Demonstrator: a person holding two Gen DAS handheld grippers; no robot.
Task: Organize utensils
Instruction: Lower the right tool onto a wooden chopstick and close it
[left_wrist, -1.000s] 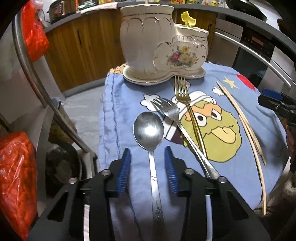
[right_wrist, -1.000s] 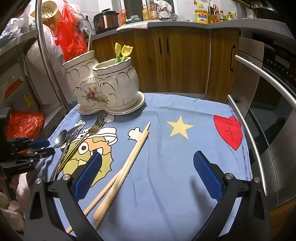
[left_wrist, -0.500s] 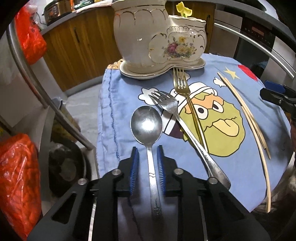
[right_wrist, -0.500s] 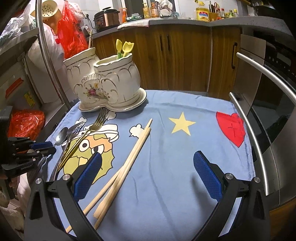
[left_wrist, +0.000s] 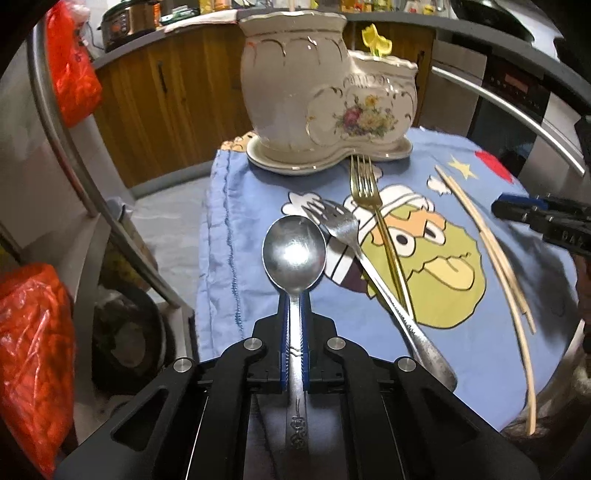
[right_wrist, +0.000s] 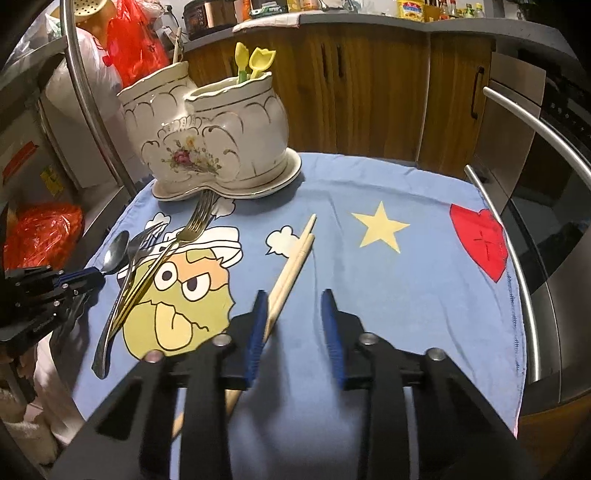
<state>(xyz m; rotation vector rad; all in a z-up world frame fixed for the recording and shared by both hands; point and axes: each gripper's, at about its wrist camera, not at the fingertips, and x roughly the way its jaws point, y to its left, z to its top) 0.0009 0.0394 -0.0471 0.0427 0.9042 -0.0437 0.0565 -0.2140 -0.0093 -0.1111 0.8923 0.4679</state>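
We've got L gripper (left_wrist: 294, 334) clamped on spoon (left_wrist: 294, 254) handle, bowel-end fwd over cloth (left_wrist: 480, 354). R gripper (right_wrist: 295, 332) jaws closing, nothing btwn pads; chopsticks (right_wrist: 291, 275) just outside left pad (touching? can't tell). Forks (left_wrist: 364, 266) crossed near holder (left_wrist: 325, 110).

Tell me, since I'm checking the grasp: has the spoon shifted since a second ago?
Yes. The spoon bowl now overlaps the silver fork tines instead of lying clear.

A blue cartoon-printed cloth (right_wrist: 369, 288) covered the surface. Red plastic bags (left_wrist: 33, 332) hung at 9 o'clock, wooden cabinets (right_wrist: 369, 92) stood at 12, an oven (left_wrist: 517, 96) at 2.
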